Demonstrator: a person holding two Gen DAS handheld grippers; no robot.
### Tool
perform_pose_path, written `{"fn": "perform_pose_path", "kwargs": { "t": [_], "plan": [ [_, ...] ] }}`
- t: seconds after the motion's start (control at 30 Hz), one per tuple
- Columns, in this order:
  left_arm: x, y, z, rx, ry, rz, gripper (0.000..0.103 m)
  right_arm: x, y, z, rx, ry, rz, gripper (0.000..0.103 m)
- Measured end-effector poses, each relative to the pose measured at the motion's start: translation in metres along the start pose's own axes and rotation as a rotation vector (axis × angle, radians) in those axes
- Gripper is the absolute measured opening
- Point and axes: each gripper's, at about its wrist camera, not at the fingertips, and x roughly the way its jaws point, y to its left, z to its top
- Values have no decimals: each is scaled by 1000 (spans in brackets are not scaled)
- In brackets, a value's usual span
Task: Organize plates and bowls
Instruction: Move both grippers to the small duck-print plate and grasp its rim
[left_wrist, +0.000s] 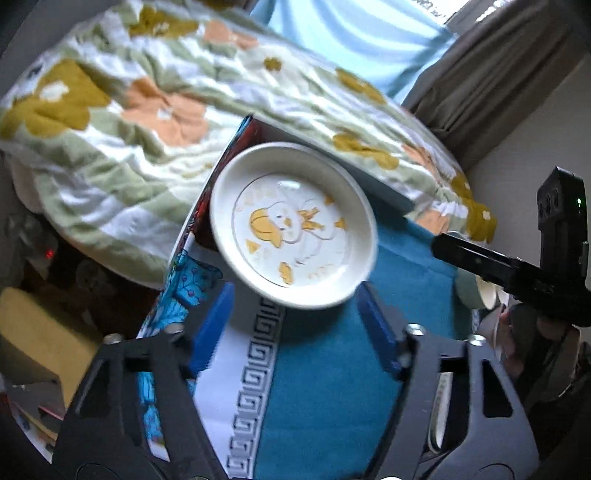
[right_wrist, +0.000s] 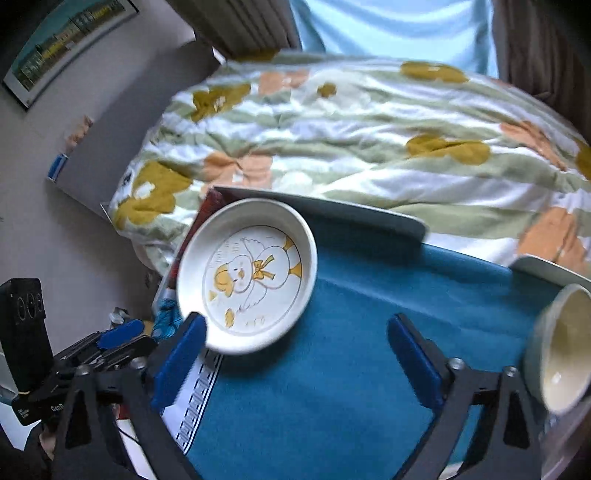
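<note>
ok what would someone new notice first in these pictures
Probably the white duck plate, lying on the teal cloth near its far left corner, just ahead of both open grippers. Behind it the floral quilt fills the background. A pale bowl sits at the right edge of the right wrist view.

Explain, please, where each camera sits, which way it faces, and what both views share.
Left wrist: sits on the left gripper, looks down past open blue fingers at the duck plate on the teal cloth; the right gripper shows at the right edge.
Right wrist: sits on the right gripper, faces the same plate, a bowl at right; the left gripper shows lower left.
Shared: plate, cloth, floral quilt.
</note>
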Motion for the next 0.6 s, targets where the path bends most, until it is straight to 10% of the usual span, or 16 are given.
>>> {"fn": "perform_pose_path", "kwargs": {
  "t": [0.6],
  "plan": [
    [69,31,30,-20,45,89,28,96,-9,33,-15,94,34,25]
  ]
}}
